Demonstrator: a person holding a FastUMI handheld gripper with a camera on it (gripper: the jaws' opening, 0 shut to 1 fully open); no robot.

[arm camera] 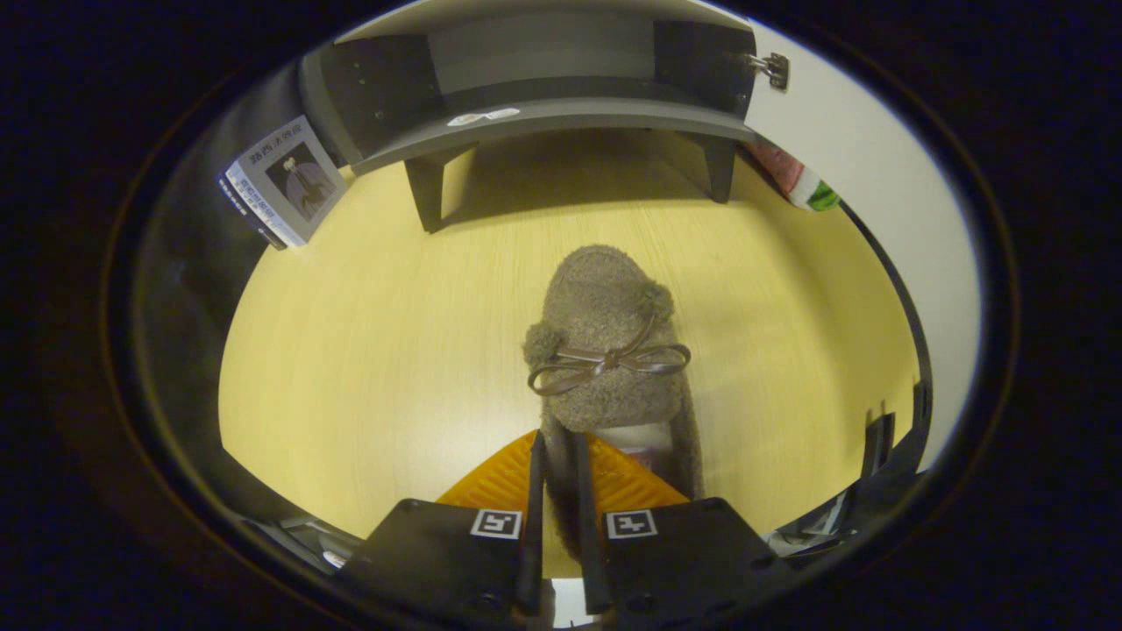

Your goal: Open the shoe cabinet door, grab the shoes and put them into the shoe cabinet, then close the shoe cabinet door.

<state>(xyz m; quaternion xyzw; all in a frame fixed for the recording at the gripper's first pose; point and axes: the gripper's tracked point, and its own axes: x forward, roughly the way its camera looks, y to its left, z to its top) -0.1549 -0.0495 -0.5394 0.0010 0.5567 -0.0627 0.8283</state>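
Nearest the lens, at the bottom centre of the frame, the tool [561, 456] is holding its two fingers almost together, clamping the heel rim of the fuzzy grey-brown slipper with a thin leather bow and pompoms [607, 350]. Its toe is pointing up the frame toward the cabinet. Since so little of the rim is being pinched, the slipper is likely hanging toe-heavy, so it could swing, slip free, or catch its toe on the shelf edge. Beneath it the pale wood-grain desk [368, 350] is spreading out. Farther off, at the top centre, the dark grey shoe cabinet [543, 114] is standing open, its white door [863, 166] swung out to the upper right.
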